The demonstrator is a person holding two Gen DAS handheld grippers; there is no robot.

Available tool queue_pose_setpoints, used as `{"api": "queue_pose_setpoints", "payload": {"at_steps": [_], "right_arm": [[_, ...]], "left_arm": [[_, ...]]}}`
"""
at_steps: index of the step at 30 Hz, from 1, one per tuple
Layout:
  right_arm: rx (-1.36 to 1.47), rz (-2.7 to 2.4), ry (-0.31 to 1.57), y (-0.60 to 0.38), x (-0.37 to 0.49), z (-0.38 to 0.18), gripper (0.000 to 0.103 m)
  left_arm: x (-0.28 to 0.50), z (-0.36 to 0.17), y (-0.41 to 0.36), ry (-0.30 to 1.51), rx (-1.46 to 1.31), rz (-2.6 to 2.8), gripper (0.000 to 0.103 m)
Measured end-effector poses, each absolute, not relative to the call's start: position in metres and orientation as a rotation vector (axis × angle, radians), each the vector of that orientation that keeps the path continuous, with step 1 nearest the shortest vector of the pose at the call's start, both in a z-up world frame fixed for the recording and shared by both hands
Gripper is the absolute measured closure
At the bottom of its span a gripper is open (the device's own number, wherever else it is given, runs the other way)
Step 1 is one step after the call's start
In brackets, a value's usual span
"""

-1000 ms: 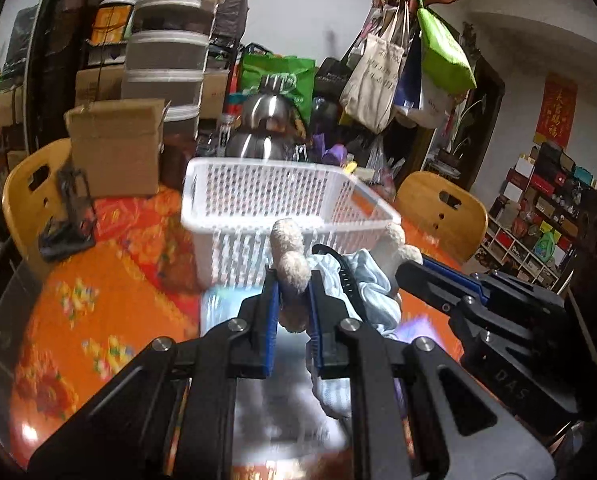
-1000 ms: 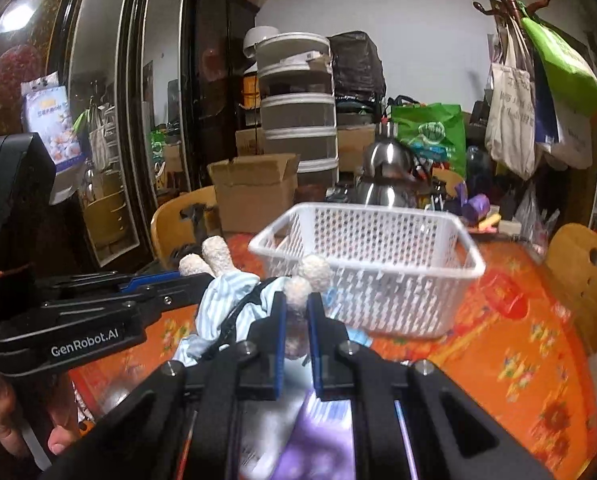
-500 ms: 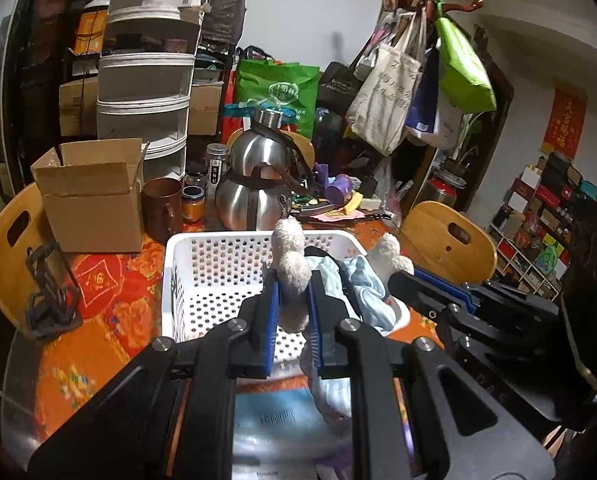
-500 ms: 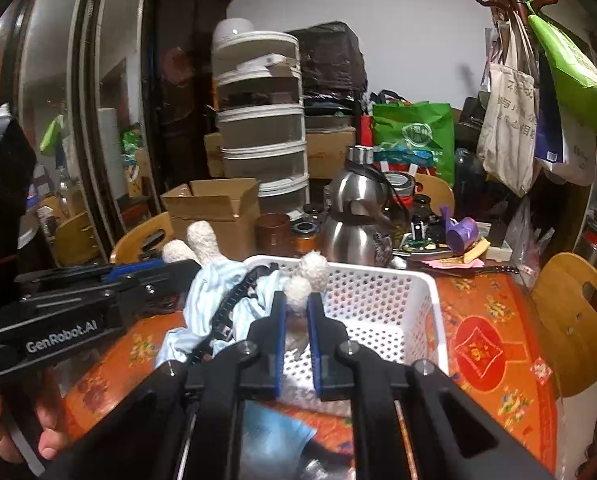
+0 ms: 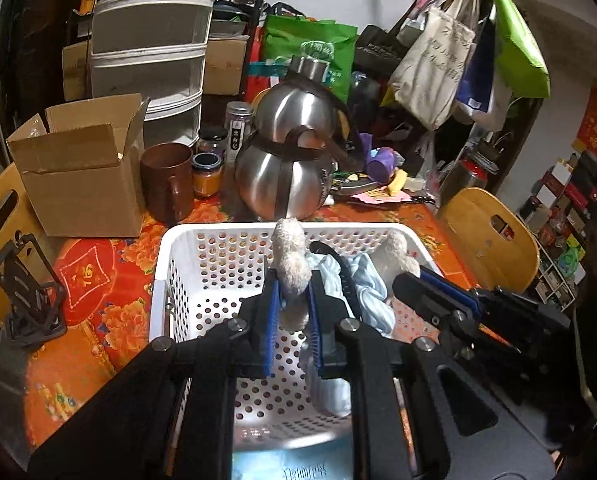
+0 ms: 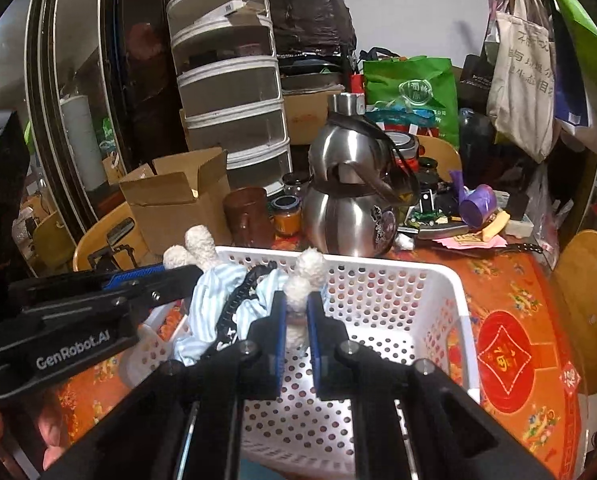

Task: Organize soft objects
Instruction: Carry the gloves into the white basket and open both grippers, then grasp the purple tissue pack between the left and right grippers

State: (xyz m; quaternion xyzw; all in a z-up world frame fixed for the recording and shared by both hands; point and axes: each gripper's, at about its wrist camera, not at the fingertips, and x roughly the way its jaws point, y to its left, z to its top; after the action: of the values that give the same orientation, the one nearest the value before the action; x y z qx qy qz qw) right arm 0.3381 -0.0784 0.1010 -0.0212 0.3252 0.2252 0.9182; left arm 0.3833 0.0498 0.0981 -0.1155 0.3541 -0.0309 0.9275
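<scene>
A plush toy (image 5: 362,284) with cream fuzzy limbs, pale blue striped clothes and a black strap hangs between both grippers over the white perforated basket (image 5: 202,256). My left gripper (image 5: 292,286) is shut on one fuzzy limb (image 5: 290,264). My right gripper (image 6: 297,306) is shut on another fuzzy limb (image 6: 304,276). The toy's body (image 6: 218,304) hangs above the basket's (image 6: 418,300) left side. The right gripper also shows in the left wrist view (image 5: 418,276), the left gripper in the right wrist view (image 6: 170,272).
Behind the basket stand a steel kettle (image 5: 286,160), a brown mug (image 5: 166,180), jars (image 5: 206,170) and an open cardboard box (image 5: 78,168). A black phone stand (image 5: 26,292) sits left. Wooden chair backs (image 5: 490,236) flank the orange-clothed table (image 6: 510,312).
Both grippers have risen and moved forward with the toy, from in front of the basket's near wall to above its open inside.
</scene>
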Motion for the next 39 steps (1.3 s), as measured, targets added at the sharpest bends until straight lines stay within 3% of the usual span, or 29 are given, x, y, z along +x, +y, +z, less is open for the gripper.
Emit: {"api": "queue_pose_setpoints", "payload": {"at_steps": [7,8,9,10,11,12,13,15,31,39], "right_arm": [[-0.058,0.468,0.650,-0.078,0.339,0.096,0.093],[-0.057,0.469,0.649,-0.078,0.339,0.096,0.091],[-0.057,0.472,0.653,-0.078,0.339,0.094,0.084],[-0.058,0.467,0.666,-0.080,0.341,0.091,0.073],[-0.056,0.460,0.669,-0.081,0.340,0.089,0.065],[-0.054,0.447,0.666,-0.084,0.340,0.087,0.044],[-0.054,0.437,0.660,-0.086,0.339,0.086,0.027],[-0.063,0.407,0.636,-0.090,0.336,0.084,0.020],[-0.069,0.412,0.669,-0.098,0.330,0.077,0.020],[-0.088,0.414,0.680,-0.116,0.290,0.077,0.020]], "left_arm": [[0.388,0.086,0.054,0.712,-0.244,-0.039,0.088],[0.389,0.084,0.055,0.720,-0.237,-0.030,0.081],[0.388,0.082,0.055,0.726,-0.226,-0.016,0.064],[0.388,0.080,0.056,0.721,-0.209,0.003,0.054],[0.387,0.080,0.056,0.714,-0.199,0.012,0.036],[0.385,0.080,0.056,0.702,-0.190,0.014,0.026],[0.384,0.079,0.056,0.695,-0.185,0.007,0.024],[0.384,0.077,0.055,0.701,-0.163,0.012,0.019],[0.374,0.064,0.060,0.745,-0.165,0.039,0.017],[0.305,0.058,0.056,0.766,-0.144,0.061,0.017]]}}
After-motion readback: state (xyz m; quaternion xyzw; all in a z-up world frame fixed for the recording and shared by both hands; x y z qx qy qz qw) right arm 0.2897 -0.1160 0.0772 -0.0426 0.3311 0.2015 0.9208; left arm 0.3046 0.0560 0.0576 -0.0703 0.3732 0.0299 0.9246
